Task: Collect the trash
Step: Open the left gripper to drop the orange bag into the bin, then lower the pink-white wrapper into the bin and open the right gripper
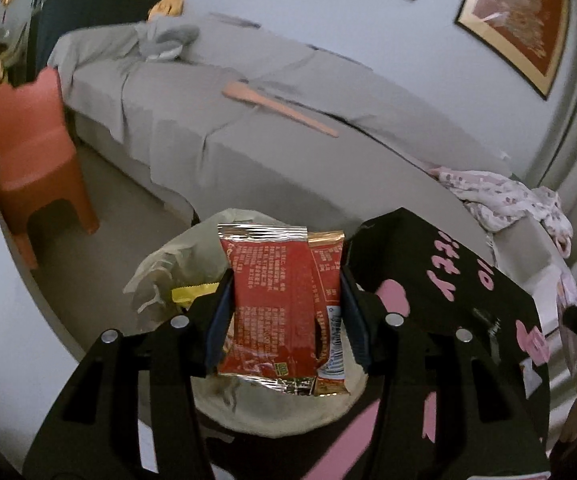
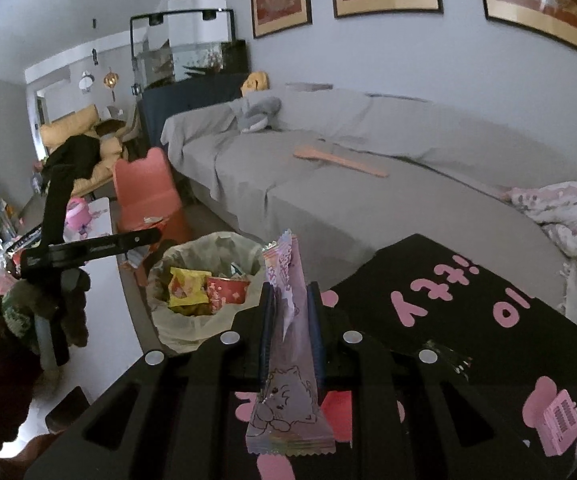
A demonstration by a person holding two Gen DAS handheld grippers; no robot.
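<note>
left gripper [image 1: 286,304]: pinching the red snack packets [image 1: 276,304] across their width, right above the lined bin [image 1: 160,272]
right gripper [image 2: 291,320]: nearly closed on a thin lilac wrapper [image 2: 288,360], beside the bin [image 2: 224,320]
handling: light, crinkly, slippery foil; likely to flutter
hold: mid-body, flat between the pads

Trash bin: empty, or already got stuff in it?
Partly filled. The lined trash bin already holds a yellow wrapper and a red packet below its rim, seen in the right wrist view.
</note>
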